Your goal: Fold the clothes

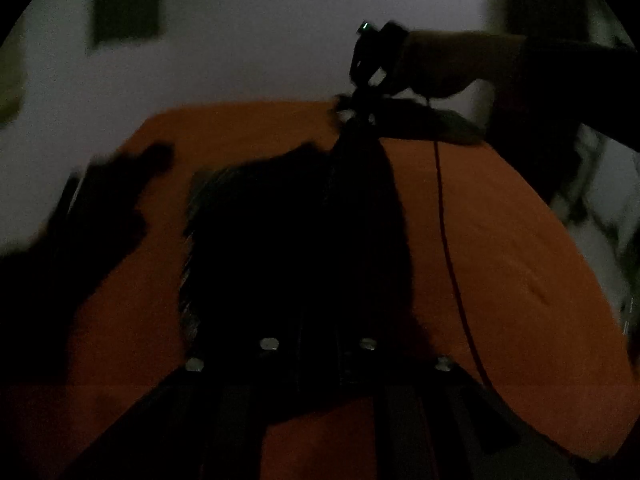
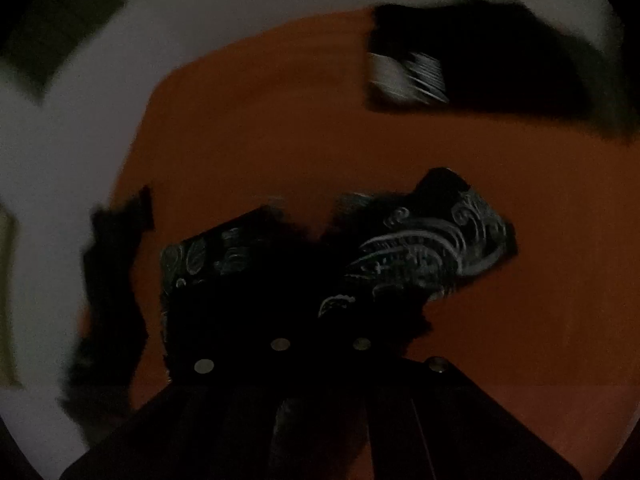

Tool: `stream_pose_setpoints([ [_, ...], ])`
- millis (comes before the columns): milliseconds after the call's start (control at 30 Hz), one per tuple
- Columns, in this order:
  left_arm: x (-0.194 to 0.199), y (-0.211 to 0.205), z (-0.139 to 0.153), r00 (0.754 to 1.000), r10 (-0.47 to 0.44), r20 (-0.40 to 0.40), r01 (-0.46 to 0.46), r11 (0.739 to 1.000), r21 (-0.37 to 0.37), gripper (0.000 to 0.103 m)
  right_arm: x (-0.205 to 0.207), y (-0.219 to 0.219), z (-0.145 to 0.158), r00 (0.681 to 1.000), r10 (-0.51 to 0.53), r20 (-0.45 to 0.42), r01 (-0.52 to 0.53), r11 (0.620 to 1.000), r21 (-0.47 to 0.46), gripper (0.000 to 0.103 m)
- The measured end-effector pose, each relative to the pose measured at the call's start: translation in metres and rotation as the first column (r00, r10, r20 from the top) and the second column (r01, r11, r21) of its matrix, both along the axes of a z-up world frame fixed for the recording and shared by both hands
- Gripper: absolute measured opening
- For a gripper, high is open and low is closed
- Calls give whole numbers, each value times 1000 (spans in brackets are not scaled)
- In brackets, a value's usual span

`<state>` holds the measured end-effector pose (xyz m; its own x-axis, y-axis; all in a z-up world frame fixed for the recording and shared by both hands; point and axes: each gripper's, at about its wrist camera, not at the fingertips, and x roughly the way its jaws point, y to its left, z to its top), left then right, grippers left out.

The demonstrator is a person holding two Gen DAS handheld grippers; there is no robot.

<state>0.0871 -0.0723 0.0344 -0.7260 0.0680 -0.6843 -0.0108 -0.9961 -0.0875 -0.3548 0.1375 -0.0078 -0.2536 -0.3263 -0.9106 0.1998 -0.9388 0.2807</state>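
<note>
A pale wall [image 1: 260,20] is standing behind the orange surface [image 1: 500,240] in a dim room. The dark patterned garment [image 2: 420,248] is hanging over the surface, both the left gripper [image 1: 316,320] and the right gripper [image 1: 360,116] clamped closed on it.

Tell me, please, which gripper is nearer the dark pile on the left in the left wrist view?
Left, probably. The left gripper holds the black garment just right of the dark pile; the right gripper pinches that garment, lifted, toward the table's far side.
</note>
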Motion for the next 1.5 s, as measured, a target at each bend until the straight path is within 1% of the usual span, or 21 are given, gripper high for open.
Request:
stream_pose_setpoints([
  [67, 5, -34, -18, 993, 90, 81, -98, 990, 98, 4, -2, -68, 0, 997, 82, 0, -82, 995, 64, 2],
  [133, 13, -60, -37, 976, 161, 144, -183, 971, 155, 4, 3, -138, -12, 984, 177, 5, -176, 976, 126, 2],
  [200, 21, -79, -52, 959, 209, 191, -244, 952, 184, 4, 9, -200, -32, 972, 236, 15, -235, 957, 172, 2],
  [267, 30, -95, -66, 943, 240, 231, -287, 937, 199, 4, 16, -245, -55, 962, 272, 34, -273, 944, 187, 2],
  [400, 48, -118, -81, 915, 296, 275, -363, 901, 239, 4, 38, -304, -96, 927, 365, 87, -375, 905, 199, 2],
  [500, 56, -124, -80, 922, 276, 272, -347, 901, 262, 4, 48, -321, -101, 916, 394, 72, -401, 897, 185, 2],
  [567, 55, -125, -76, 932, 241, 269, -317, 903, 289, 4, 54, -325, -95, 891, 453, 39, -450, 866, 220, 3],
  [633, 48, -125, -75, 945, 169, 280, -263, 900, 346, 8, 59, -316, -84, 874, 486, 9, -470, 840, 271, 24],
  [667, 43, -123, -75, 947, 136, 290, -240, 899, 365, 11, 61, -303, -73, 877, 480, -27, -451, 841, 299, 28],
  [733, 34, -122, -75, 949, 94, 300, -211, 899, 383, 25, 70, -267, -47, 889, 445, -106, -404, 872, 277, 43],
  [833, 26, -124, -77, 949, 63, 308, -184, 906, 381, 29, 103, -196, -20, 882, 441, -167, -420, 895, 149, 45],
  [933, 13, -129, -76, 947, -19, 321, -117, 909, 399, 29, 163, -123, -15, 846, 501, -184, -498, 865, 62, 45],
  [1000, 6, -129, -73, 943, -86, 322, -55, 914, 403, 30, 216, -76, -24, 829, 525, -192, -524, 849, 58, 45],
  [1067, -2, -119, -66, 935, -157, 317, 40, 937, 347, 33, 258, -49, -36, 828, 525, -197, -520, 850, 83, 45],
  [1133, -14, -107, -63, 921, -217, 324, 118, 947, 300, 39, 304, -27, -52, 822, 530, -207, -514, 848, 128, 45],
  [1167, -21, -103, -64, 911, -244, 333, 141, 942, 303, 40, 325, -21, -60, 817, 531, -225, -506, 847, 161, 45],
  [1233, -36, -101, -72, 884, -293, 363, 141, 910, 389, 45, 357, -17, -74, 802, 535, -267, -494, 844, 209, 45],
  [1267, -44, -101, -80, 872, -310, 379, 119, 885, 451, 46, 369, -20, -82, 790, 537, -296, -487, 843, 230, 45],
  [1367, -70, -105, -105, 852, -305, 425, 32, 841, 540, 47, 401, -23, -98, 753, 526, -395, -415, 846, 335, 45],
  [1433, -80, -109, -118, 842, -307, 443, -14, 809, 587, 47, 414, -24, -103, 706, 537, -462, -379, 837, 395, 44],
  [1500, -86, -115, -126, 839, -288, 462, -65, 790, 610, 47, 425, -26, -107, 647, 555, -523, -344, 824, 449, 44],
])
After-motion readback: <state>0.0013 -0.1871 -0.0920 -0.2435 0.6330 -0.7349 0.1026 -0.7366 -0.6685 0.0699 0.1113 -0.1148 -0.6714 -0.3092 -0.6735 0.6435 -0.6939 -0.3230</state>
